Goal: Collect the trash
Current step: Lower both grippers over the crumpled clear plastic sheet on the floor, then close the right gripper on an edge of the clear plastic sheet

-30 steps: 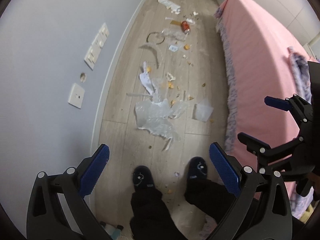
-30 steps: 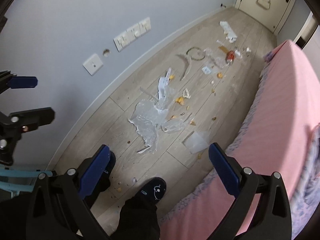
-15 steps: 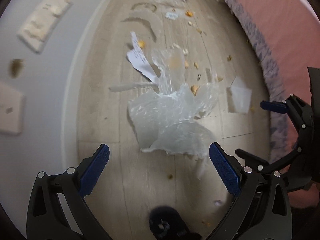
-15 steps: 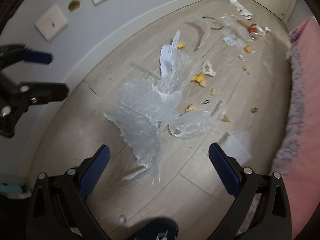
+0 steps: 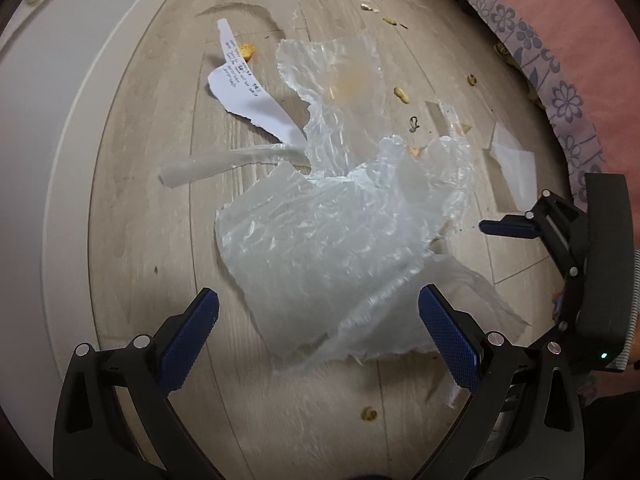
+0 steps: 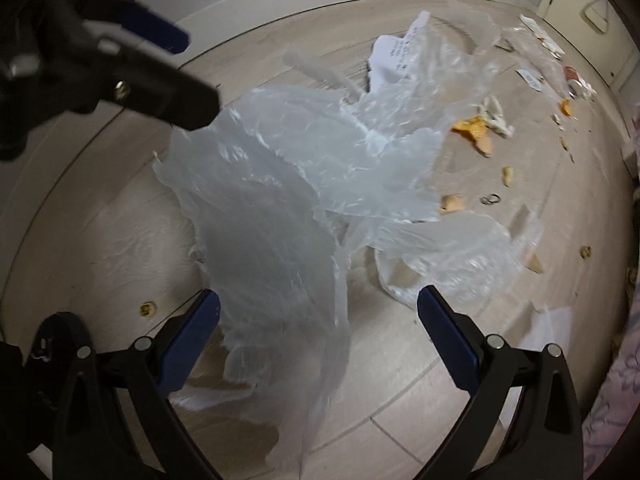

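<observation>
Hovering low over floor (image 5: 132,216), left gripper (image 5: 318,338) and right gripper (image 6: 318,330) both gape wide, gripping nothing; crumpled clear plastic sheet (image 5: 332,240) lies mid-floor beneath them, seemingly untouched, torn paper (image 5: 248,92) just beyond.

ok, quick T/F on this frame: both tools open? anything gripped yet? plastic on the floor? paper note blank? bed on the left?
1. Both tools are open. True: left tool and right tool have their jaws spread wide.
2. The right tool grips the plastic. False: nothing is clamped.
3. The plastic lies on the floor. True.
4. The note is blank. False: it has writing on it.
5. The bed is on the left. False: it is on the right.
</observation>
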